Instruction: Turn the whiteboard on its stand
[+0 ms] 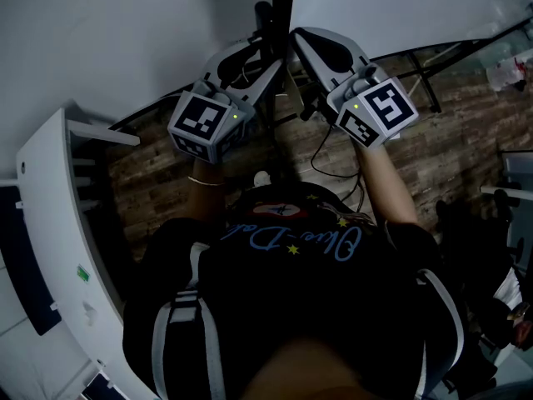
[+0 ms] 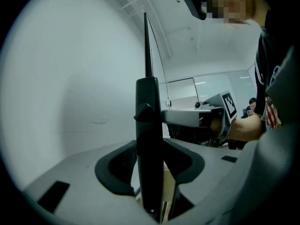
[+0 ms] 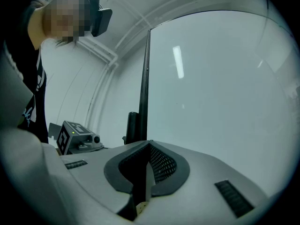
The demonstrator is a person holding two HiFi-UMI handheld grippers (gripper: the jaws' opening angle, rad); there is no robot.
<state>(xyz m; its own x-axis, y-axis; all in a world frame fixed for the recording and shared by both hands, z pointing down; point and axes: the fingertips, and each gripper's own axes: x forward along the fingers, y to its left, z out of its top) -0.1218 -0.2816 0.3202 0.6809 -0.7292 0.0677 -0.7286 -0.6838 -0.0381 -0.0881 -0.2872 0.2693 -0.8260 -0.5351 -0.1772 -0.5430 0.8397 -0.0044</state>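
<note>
My left gripper [image 2: 150, 146] is clamped on the black post [image 2: 149, 107]. My right gripper [image 3: 149, 145] pinches the whiteboard [image 3: 211, 88] by its upright edge. The panel spreads rightward, so I judge the right hand swings it.

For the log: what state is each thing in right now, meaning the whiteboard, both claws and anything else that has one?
Whiteboard: upright, edge-on to the person, between the two claws.
Left claw: shut on the black post at the board's edge.
Right claw: shut on the whiteboard's thin edge.
Cube lights: lit green on both marker cubes.
</note>
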